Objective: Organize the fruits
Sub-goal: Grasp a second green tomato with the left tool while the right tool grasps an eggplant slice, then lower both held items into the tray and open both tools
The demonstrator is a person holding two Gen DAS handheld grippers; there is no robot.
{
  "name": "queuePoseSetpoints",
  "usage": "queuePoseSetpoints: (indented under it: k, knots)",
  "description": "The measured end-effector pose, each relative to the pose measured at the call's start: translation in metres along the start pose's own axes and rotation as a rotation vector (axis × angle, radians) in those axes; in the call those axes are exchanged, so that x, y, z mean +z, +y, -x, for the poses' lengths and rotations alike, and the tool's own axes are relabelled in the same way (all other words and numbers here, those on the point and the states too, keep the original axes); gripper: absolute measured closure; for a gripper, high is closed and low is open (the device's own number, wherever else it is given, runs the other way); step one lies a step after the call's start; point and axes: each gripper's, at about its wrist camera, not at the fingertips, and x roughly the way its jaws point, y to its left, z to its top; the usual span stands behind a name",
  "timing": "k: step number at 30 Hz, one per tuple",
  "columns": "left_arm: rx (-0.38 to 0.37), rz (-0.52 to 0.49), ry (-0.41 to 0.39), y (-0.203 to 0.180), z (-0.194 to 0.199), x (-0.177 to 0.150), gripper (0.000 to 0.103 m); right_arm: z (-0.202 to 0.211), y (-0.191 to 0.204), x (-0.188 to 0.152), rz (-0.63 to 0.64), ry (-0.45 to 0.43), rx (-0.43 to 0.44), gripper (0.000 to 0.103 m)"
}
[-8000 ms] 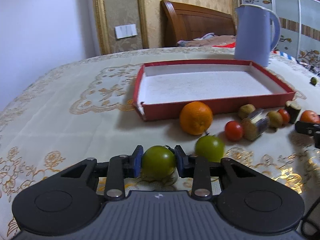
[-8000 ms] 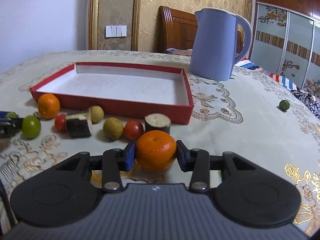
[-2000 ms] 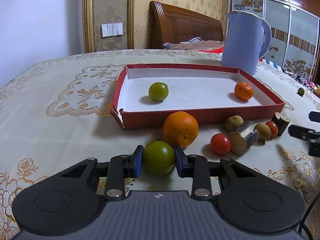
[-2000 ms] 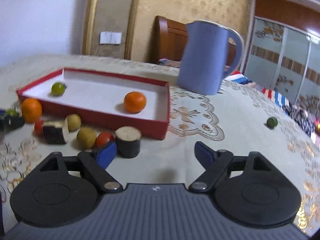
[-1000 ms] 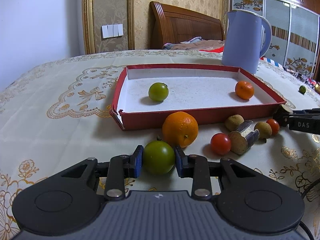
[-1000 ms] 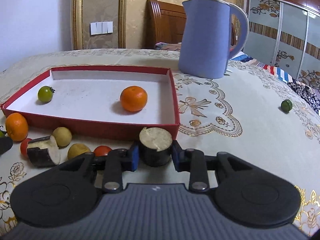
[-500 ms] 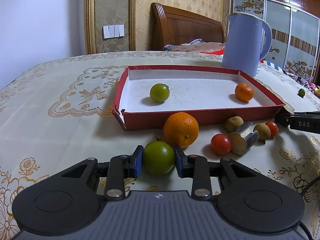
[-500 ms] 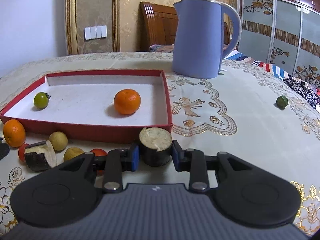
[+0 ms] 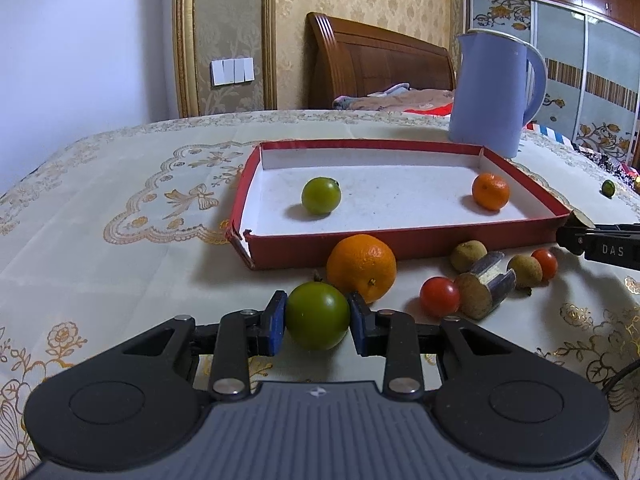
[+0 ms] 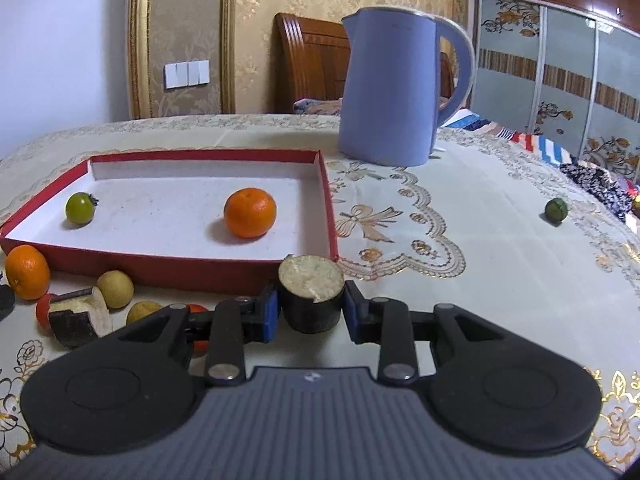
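Since 8 s ago, a green tomato (image 9: 321, 195) & a small orange (image 9: 490, 191) have landed in the red tray (image 9: 400, 237), and each claw has taken a new piece. Left gripper (image 9: 317, 322) is clamped on a second green tomato (image 9: 317, 315), low over the tablecloth (image 9: 120, 248) just in front of a big orange (image 9: 361, 267). Right gripper (image 10: 307, 309) is clamped on an eggplant chunk (image 10: 312, 299) at the tray's near right corner. Whether either piece rests on the cloth or hangs just clear can't be told: undersides hidden by the gripper bodies. In the right wrist view a cherry tomato (image 10: 196, 309) & a longan (image 10: 140, 311) are partly blocked by the left finger link. Chunk is a short dark-skinned cylinder, pale rough cut face, axis upright, cut face up & tipped slightly toward the camera. Held tomato is round, glossy, no clear long axis; stem side not visible. A second eggplant piece (image 9: 485, 284) lies on its side, axis running front-left to back-right
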Motion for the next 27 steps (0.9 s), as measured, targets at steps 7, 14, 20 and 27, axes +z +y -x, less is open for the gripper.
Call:
queuePoseSetpoints:
  k: [7, 14, 20, 27]
  knots:
    - [0.000, -0.002, -0.002, -0.003, -0.001, 0.000, 0.071, 0.001, -0.004, 0.000, -0.022, -0.002, 0.005, 0.073]
    - [-0.067, 0.012, -0.001, -0.005, 0.006, 0.015, 0.071, 0.006, -0.002, 0.004, -0.030, -0.013, 0.027, 0.073]
    - [-0.060, -0.042, -0.036, -0.017, 0.004, 0.035, 0.071, 0.005, 0.007, 0.011, -0.012, -0.026, 0.033, 0.072]
    - [-0.045, -0.044, -0.046, -0.010, -0.002, 0.044, 0.071, 0.017, 0.012, 0.024, 0.013, -0.079, 0.024, 0.072]
